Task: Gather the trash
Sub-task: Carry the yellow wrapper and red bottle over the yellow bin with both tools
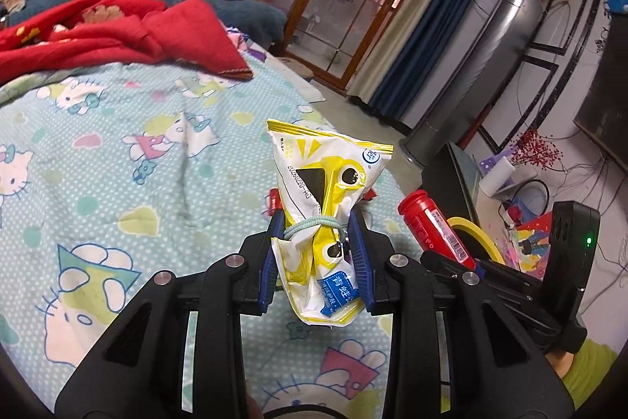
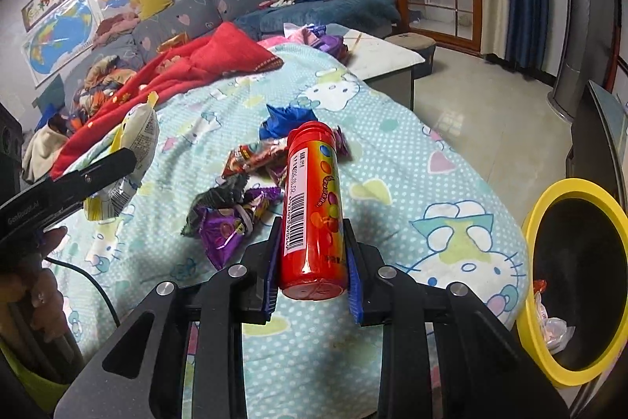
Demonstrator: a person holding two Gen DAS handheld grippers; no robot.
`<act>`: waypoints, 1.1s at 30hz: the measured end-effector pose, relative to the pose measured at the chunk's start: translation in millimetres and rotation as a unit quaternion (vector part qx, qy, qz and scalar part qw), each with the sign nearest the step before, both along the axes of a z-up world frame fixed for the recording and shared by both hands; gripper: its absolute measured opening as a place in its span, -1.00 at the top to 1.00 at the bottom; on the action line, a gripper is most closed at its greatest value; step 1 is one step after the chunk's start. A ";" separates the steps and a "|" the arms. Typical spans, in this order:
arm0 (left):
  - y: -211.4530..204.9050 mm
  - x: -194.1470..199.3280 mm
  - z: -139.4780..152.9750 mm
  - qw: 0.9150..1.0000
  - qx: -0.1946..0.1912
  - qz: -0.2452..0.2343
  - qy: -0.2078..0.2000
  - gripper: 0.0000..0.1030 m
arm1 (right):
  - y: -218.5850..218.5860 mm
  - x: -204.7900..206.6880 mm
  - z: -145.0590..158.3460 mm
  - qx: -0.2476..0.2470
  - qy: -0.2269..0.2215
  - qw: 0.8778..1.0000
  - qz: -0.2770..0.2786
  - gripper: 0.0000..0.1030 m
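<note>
Left wrist view is showing the left tongs (image 1: 318,234) closing narrowly on a yellow-and-white snack bag (image 1: 325,191), with both blue pads pressing its tied waist. A pale hair band (image 1: 310,225) is circling that waist. The bag's lower end is hanging between the arms, and its printing is only partly legible. A small red item just behind the bag is mostly hidden and cannot be identified.

Right wrist view is showing the right tongs (image 2: 312,254) clamping a red candy tube (image 2: 313,207) near its base, cap pointing away. The tube is blocking part of the wrapper pile (image 2: 243,191) lying on the bed (image 2: 412,160). A blue crumpled wrapper (image 2: 286,118) is lying beyond the pile. The left tongs are entering at the left edge, cut off by the frame, as is a hand gripping the handle.

The bed is wearing a light-blue cartoon-cat sheet, with a red blanket (image 2: 204,65) bunched at its far side. A yellow-rimmed bin (image 2: 565,285) is standing beside the bed at the right, partly cropped, with a few wrappers inside. A grey sofa, wall maps, blue curtains and a wooden-framed glass door are filling the background.
</note>
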State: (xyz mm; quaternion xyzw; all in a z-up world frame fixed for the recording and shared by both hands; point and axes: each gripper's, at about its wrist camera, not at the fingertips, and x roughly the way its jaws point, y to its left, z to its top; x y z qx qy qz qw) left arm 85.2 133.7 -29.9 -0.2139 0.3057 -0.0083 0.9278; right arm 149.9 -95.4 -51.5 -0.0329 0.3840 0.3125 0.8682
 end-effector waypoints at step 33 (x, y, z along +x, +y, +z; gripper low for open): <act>-95.2 9.9 35.1 0.992 0.055 -0.098 -0.049 0.51 | -91.5 -6.4 44.8 0.045 -0.048 0.994 -0.086 0.49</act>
